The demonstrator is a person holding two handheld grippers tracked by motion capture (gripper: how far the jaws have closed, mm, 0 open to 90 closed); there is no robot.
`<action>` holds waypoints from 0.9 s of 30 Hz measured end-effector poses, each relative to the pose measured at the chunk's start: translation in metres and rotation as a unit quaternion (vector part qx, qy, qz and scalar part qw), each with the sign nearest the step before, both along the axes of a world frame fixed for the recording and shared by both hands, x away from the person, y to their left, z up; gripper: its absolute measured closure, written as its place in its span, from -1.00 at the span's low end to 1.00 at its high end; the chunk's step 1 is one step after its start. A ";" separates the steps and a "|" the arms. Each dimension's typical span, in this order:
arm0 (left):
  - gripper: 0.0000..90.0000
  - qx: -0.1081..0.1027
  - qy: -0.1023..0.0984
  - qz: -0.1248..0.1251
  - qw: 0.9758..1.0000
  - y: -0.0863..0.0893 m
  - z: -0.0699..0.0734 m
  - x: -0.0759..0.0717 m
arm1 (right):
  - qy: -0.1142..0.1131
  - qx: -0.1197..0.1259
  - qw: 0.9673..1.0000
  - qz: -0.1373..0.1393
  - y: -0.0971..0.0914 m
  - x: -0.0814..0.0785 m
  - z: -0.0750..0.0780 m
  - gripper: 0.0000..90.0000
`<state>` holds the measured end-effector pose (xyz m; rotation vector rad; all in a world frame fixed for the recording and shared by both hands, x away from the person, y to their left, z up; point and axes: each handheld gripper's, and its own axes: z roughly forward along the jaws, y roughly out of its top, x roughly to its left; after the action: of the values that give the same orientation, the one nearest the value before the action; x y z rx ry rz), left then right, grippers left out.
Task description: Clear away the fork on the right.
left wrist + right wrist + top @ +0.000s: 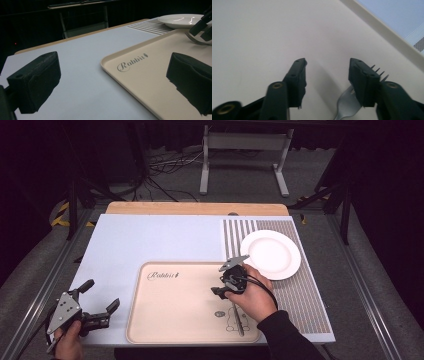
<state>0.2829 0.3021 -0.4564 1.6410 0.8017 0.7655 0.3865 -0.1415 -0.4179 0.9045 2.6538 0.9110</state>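
Right hand-held gripper (325, 75): we see its two black jaws spread apart with bare tray between them, gripping nothing; in the high view it sits low over the tray's right half, held from behind by the right hand (255, 297).
Left hand-held gripper (100, 300): we find it off the tray's left edge, over the tabletop's near left corner, jaws wide apart and empty, the left hand (67, 340) at its back and a grey three-cornered plate on top.
Fork, place (348, 103): it lies on the tray just beside and partly under the right gripper's right jaw, not between the jaws.
Fork, direction: in the high view its handle (239, 320) runs toward the tray's near edge, so we read the long axis as roughly near to far, tines at the far end beneath the gripper.
Fork, look: plain silvery metal, four tines poking out past the jaw.
Tray (165, 320): beige, rounded corners, raised rim, a script word printed near its far left corner and a small drawing near the handle.
Plate (272, 254): white, round, empty, on a striped mat (310, 305) just beyond the tray's far right corner.
Tabletop (150, 240): we see a pale blue-white sheet with a wooden edge showing along the far side.
Room: dark surroundings, grey floor, cables and a pale metal stand (245, 155) beyond the tabletop.
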 end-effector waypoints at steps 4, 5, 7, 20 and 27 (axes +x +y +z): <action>-1.00 0.000 0.001 0.000 1.000 0.000 0.000 0.000 | -0.015 -0.026 0.999 0.016 0.000 0.002 -0.002 0.54; -1.00 0.000 0.001 0.000 1.000 0.000 0.000 0.000 | -0.012 -0.028 0.999 0.023 -0.001 0.004 -0.004 0.60; -1.00 0.000 0.001 0.000 1.000 0.000 0.000 0.000 | -0.008 -0.035 0.999 0.027 -0.001 0.005 -0.007 0.72; -1.00 -0.002 0.000 0.001 1.000 0.000 0.000 0.000 | -0.010 -0.054 0.998 0.030 -0.003 0.008 -0.015 1.00; -1.00 -0.002 -0.002 0.000 1.000 0.000 0.000 0.000 | -0.014 -0.061 0.998 0.030 -0.005 0.009 -0.016 1.00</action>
<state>0.2830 0.3021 -0.4566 1.6364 0.8011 0.7670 0.3960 -0.1465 -0.4336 0.7830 2.6928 0.7576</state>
